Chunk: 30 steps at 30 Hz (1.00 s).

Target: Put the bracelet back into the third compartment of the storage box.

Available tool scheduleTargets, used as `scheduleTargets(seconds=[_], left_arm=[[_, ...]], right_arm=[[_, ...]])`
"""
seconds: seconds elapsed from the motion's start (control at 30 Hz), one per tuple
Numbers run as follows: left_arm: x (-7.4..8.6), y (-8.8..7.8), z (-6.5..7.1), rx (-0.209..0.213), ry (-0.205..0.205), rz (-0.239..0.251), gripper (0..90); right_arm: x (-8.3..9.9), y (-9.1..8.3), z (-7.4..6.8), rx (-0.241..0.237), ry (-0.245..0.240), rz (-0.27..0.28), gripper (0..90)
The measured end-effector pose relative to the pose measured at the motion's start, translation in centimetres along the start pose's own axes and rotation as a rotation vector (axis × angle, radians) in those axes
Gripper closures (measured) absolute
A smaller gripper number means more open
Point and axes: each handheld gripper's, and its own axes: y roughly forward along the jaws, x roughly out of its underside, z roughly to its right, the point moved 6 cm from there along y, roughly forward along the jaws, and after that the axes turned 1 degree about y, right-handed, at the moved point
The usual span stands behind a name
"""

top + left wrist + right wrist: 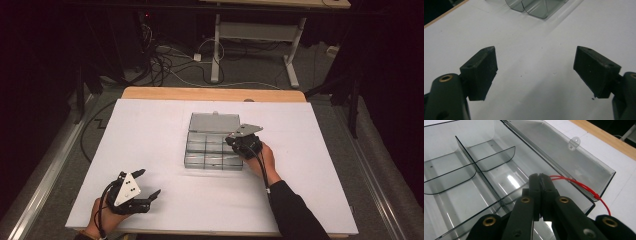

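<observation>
A clear plastic compartment box (212,150) lies in the middle of the white table with its lid (215,122) laid open behind it. My right gripper (234,140) hangs over the box's right end. In the right gripper view its jaws (539,176) are pressed together above a right-hand compartment, next to a divider (481,173). A thin red string (584,187) comes out from between the tips and runs right over the box's edge onto the table. My left gripper (150,182) rests at the near left, open, with bare table between its fingers (536,72).
The white sheet (150,130) covers a wooden table whose far edge (210,94) shows. A corner of the box (534,7) lies ahead of the left gripper. Cables and a desk frame (216,50) stand on the floor beyond.
</observation>
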Motion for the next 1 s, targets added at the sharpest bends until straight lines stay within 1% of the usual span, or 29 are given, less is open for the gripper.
scheduleTargets(seconds=[0.17, 0.3, 0.37, 0.7, 0.9, 1.0], left_arm=[[-0.04, -0.05, -0.03, -0.002, -0.002, 0.005, 18.4], [-0.01, -0.03, 0.00, -0.001, 0.000, 0.001, 18.4], [-0.04, -0.06, 0.01, -0.001, 0.001, 0.002, 18.4], [-0.01, -0.06, -0.01, -0.001, -0.001, 0.002, 18.4], [0.04, -0.02, -0.01, -0.001, 0.002, -0.003, 18.4], [0.04, -0.03, -0.02, -0.001, 0.002, -0.003, 18.4]], right_arm=[[0.01, -0.05, -0.13, -0.015, 0.013, -0.009, 89.8], [-0.02, -0.16, -0.53, -0.031, 0.003, -0.019, 89.5], [-0.05, -0.14, -0.62, -0.030, -0.010, -0.022, 89.5], [-0.03, -0.15, -0.92, -0.027, -0.024, -0.050, 89.5], [-0.02, -0.12, -0.65, -0.013, -0.019, -0.059, 89.4], [0.03, -0.14, -0.62, -0.017, -0.012, -0.063, 89.4]])
